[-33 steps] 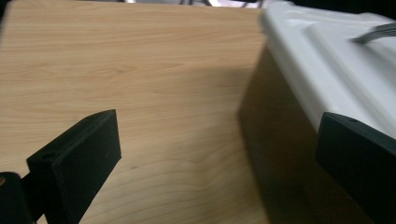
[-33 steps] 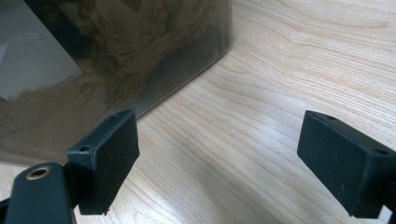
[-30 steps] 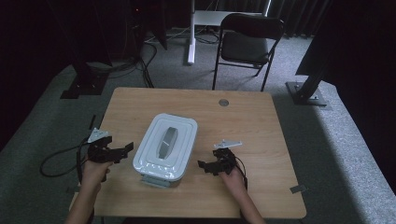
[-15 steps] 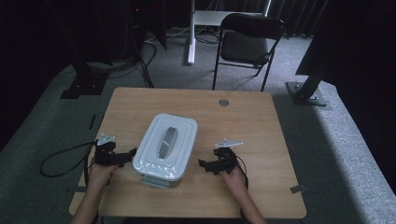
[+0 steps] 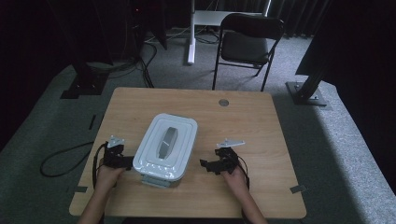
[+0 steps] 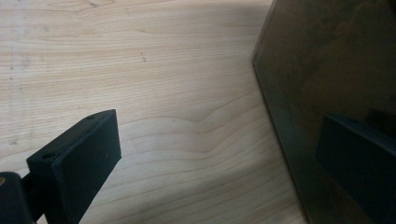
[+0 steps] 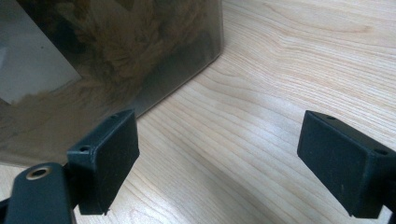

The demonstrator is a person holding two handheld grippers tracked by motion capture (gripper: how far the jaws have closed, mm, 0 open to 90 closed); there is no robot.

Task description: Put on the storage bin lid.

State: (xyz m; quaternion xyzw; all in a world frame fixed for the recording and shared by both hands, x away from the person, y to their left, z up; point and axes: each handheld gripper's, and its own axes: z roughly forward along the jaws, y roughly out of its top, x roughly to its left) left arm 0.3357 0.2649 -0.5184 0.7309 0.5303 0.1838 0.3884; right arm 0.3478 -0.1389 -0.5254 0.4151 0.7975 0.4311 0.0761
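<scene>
A clear storage box with a white lid [image 5: 165,146] and a grey handle sits at the middle front of the wooden table [image 5: 243,116]. My left gripper [image 5: 122,161] is open right at the box's left side; in the left gripper view the box's dark wall [image 6: 336,70] stands close in front of the right jaw. My right gripper [image 5: 208,165] is open a short way to the right of the box, nothing between its jaws. The right gripper view shows the tinted box wall [image 7: 116,51] with something brown and furry behind it.
A small round grommet [image 5: 223,102] is set into the table's far edge. A black chair [image 5: 250,42] stands on the carpet beyond the table. A black cable [image 5: 65,156] loops on the floor at the left.
My left gripper has moved right and toward the front, up against the box's left side. The right gripper has stayed about where it was.
</scene>
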